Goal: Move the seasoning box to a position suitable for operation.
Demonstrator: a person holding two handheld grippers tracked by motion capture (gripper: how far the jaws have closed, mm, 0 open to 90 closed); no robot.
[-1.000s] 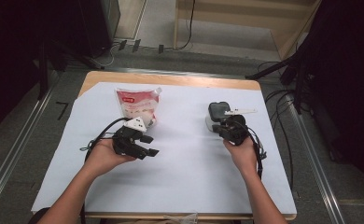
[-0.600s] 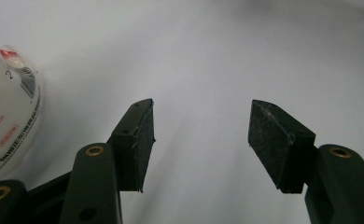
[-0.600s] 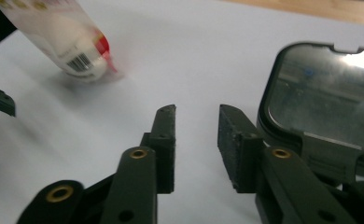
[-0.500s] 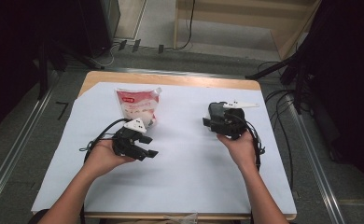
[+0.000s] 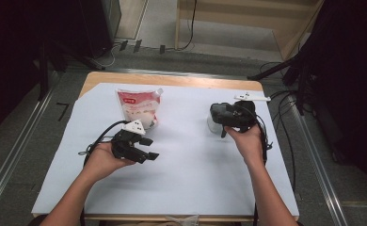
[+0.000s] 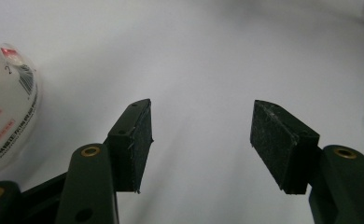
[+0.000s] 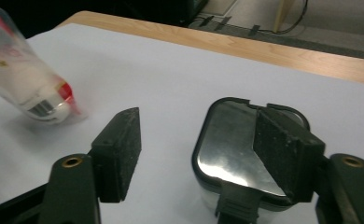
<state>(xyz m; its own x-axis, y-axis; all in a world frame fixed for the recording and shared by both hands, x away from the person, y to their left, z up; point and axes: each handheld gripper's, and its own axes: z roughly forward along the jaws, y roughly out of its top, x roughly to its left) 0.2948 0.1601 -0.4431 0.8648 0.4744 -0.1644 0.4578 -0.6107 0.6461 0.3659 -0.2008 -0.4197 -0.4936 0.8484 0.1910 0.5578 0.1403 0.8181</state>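
A squat clear container with a shiny black-rimmed lid [image 7: 231,154] stands on the white sheet at the right [image 5: 213,125]. My right gripper [image 5: 220,118] hovers just over it, open. Its jaws have just been opening, and in the right gripper view [image 7: 199,135] one jaw hangs above the lid without pressing it. A red-and-white pouch with a spout [image 5: 137,108] lies at the back left. My left gripper [image 5: 149,149] is held low in front of the pouch, open [image 6: 201,126], with bare sheet between its pads. The pouch's end [image 6: 7,116] lies to its left.
A white sheet [image 5: 191,174] covers the wooden table, whose far edge [image 5: 172,80] shows bare. Metal rails run along the floor on both sides. Cables [image 5: 285,136] trail off the right edge. A wooden frame stands behind the table.
The right gripper has opened and risen off the container, which stays on the sheet. The left gripper and the pouch have not moved.
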